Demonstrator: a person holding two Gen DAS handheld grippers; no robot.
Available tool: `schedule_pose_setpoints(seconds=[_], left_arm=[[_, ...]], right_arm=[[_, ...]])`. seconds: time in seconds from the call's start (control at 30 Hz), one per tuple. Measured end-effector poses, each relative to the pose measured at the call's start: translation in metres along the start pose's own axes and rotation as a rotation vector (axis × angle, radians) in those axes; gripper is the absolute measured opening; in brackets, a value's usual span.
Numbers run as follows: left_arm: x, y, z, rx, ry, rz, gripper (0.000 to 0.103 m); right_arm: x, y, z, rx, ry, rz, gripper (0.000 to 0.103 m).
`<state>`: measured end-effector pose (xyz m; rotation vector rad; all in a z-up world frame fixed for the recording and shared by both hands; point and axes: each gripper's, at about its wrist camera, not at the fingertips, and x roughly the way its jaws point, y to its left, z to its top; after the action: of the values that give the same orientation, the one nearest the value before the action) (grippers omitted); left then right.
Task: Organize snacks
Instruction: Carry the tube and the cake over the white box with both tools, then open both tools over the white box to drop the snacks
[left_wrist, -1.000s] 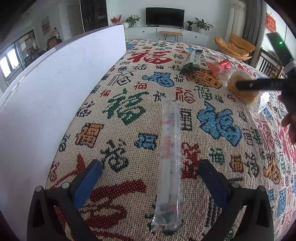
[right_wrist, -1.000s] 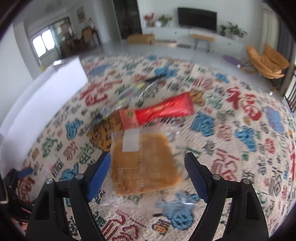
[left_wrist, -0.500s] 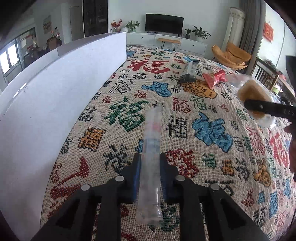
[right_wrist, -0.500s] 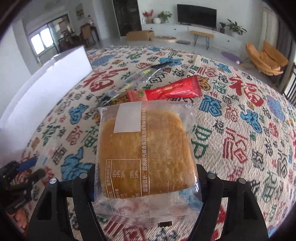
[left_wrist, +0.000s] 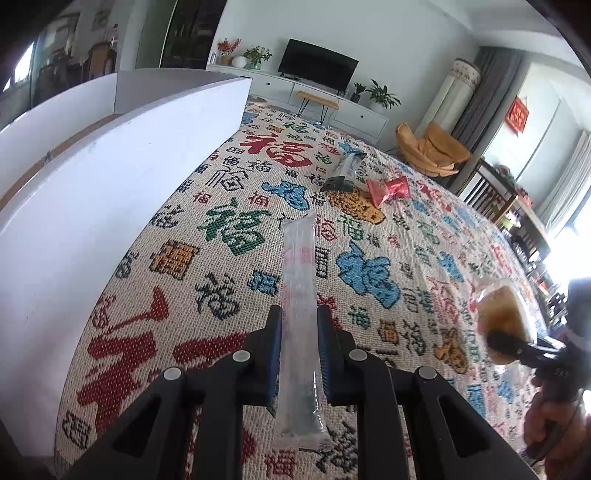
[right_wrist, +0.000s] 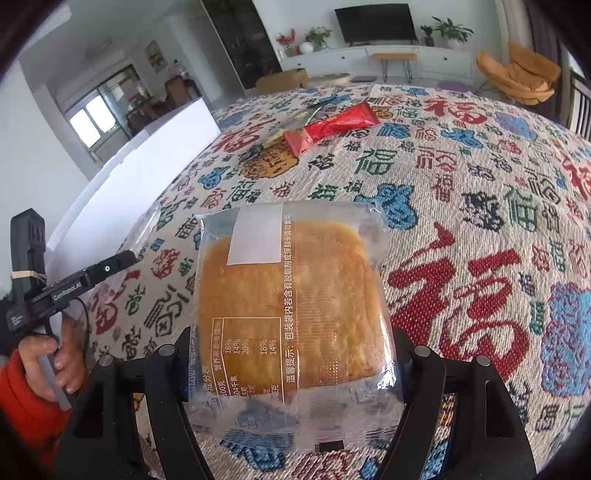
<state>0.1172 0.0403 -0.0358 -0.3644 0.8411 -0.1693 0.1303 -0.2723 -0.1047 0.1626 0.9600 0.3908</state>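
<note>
A woven cloth (left_wrist: 236, 236) patterned with coloured Chinese characters covers the tabletop; beyond it lies a living room with a television (left_wrist: 317, 71) on a white cabinet and an orange armchair (left_wrist: 430, 149). A white box (left_wrist: 110, 177) stands left of the left gripper (left_wrist: 299, 350), whose fingers clamp a long clear snack tube (left_wrist: 299, 306) pointing straight ahead. The right gripper (right_wrist: 291, 369) has its fingers pressed on both sides of a wrapped square cake (right_wrist: 291, 299), lifted off the cloth. Ahead of those fingers lie a red snack packet (right_wrist: 332, 127) and, partly behind it, a dark-ended clear packet (left_wrist: 345, 171). The tube's print is too faint to read.
</note>
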Motion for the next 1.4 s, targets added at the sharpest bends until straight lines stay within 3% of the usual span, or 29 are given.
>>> schedule_pose_setpoints(seconds=[0.13, 0.3, 0.47, 0.7, 0.73, 0.77, 0.8, 0.83, 0.87, 0.93, 1.03, 1.1, 1.2, 1.4], left_arm=[[-0.049, 0.015, 0.003, -0.135, -0.058, -0.110, 0.018], [-0.140, 0.033, 0.026, -0.169, -0.213, -0.111, 0.018], [-0.206, 0.079, 0.057, -0.206, -0.313, 0.047, 0.018], [-0.206, 0.164, 0.093, -0.256, -0.259, 0.350, 0.019], [-0.202, 0.177, 0.094, -0.277, -0.254, 0.395, 0.024], [-0.196, 0.189, 0.095, -0.297, -0.238, 0.417, 0.041], [-0.189, 0.201, 0.095, -0.321, -0.214, 0.432, 0.069], [-0.185, 0.210, 0.093, -0.345, -0.202, 0.443, 0.077], [-0.183, 0.216, 0.089, -0.356, -0.209, 0.446, 0.080], [-0.182, 0.219, 0.083, -0.342, -0.206, 0.460, 0.081], [-0.179, 0.212, 0.076, -0.306, -0.206, 0.484, 0.081], [-0.175, 0.201, 0.074, -0.274, -0.202, 0.481, 0.082], [-0.169, 0.178, 0.071, -0.220, -0.189, 0.473, 0.082], [-0.159, 0.128, 0.070, -0.135, -0.189, 0.475, 0.083]], right_arm=[[0.000, 0.012, -0.006, -0.062, 0.003, 0.009, 0.077], [-0.006, 0.067, 0.012, -0.188, -0.006, 0.058, 0.077], [-0.009, 0.153, 0.060, -0.308, -0.048, 0.204, 0.077], [-0.002, 0.311, 0.138, -0.495, -0.124, 0.400, 0.078], [0.007, 0.331, 0.144, -0.514, -0.116, 0.413, 0.079], [0.017, 0.349, 0.148, -0.523, -0.091, 0.422, 0.081], [0.031, 0.363, 0.150, -0.517, -0.050, 0.437, 0.084], [0.047, 0.374, 0.151, -0.507, 0.005, 0.447, 0.087], [0.061, 0.381, 0.150, -0.495, 0.051, 0.441, 0.087], [0.070, 0.385, 0.148, -0.481, 0.076, 0.450, 0.087], [0.056, 0.371, 0.143, -0.455, 0.019, 0.482, 0.087], [0.048, 0.351, 0.139, -0.453, -0.011, 0.455, 0.087], [0.054, 0.314, 0.133, -0.461, -0.005, 0.348, 0.087], [0.055, 0.178, 0.100, -0.363, 0.064, 0.042, 0.087]])
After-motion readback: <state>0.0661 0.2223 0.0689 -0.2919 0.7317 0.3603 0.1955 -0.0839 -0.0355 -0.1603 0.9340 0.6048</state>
